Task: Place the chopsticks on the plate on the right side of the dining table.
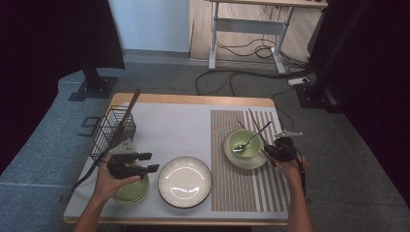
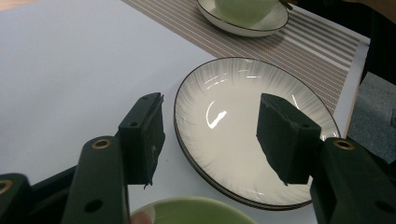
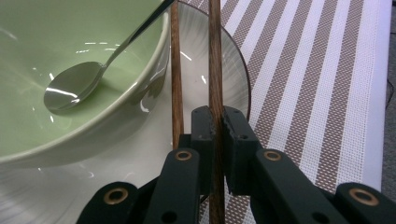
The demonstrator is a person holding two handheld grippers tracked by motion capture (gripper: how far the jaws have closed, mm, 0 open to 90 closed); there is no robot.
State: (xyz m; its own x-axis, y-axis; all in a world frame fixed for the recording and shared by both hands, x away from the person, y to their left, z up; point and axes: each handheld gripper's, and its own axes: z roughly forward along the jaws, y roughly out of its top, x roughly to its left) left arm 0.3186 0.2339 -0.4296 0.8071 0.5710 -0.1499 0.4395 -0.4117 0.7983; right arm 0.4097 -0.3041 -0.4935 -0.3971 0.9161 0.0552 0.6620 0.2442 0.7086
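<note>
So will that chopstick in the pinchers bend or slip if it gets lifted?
Probably not bend: the chopstick looks like straight, hard wood. It might swivel or slide, since the right gripper pinches just one thin spot. Its twin lies loose against the saucer, so it could roll off.

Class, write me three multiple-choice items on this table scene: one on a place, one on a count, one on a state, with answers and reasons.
1. Where does the spoon lie?
A. in the wire basket
B. in the green bowl on the striped mat
C. on the big white plate

2. How many chopsticks does the right gripper view show?
A. one
B. two
C. four

3. How are the right gripper's jaws?
A. wide open, empty
B. shut on a chopstick
C. shut on the spoon

Answers: B, its head rests inside the bowl; B, two brown sticks run side by side; B, jaws clamp one chopstick, the other chopstick lies beside them.
</note>
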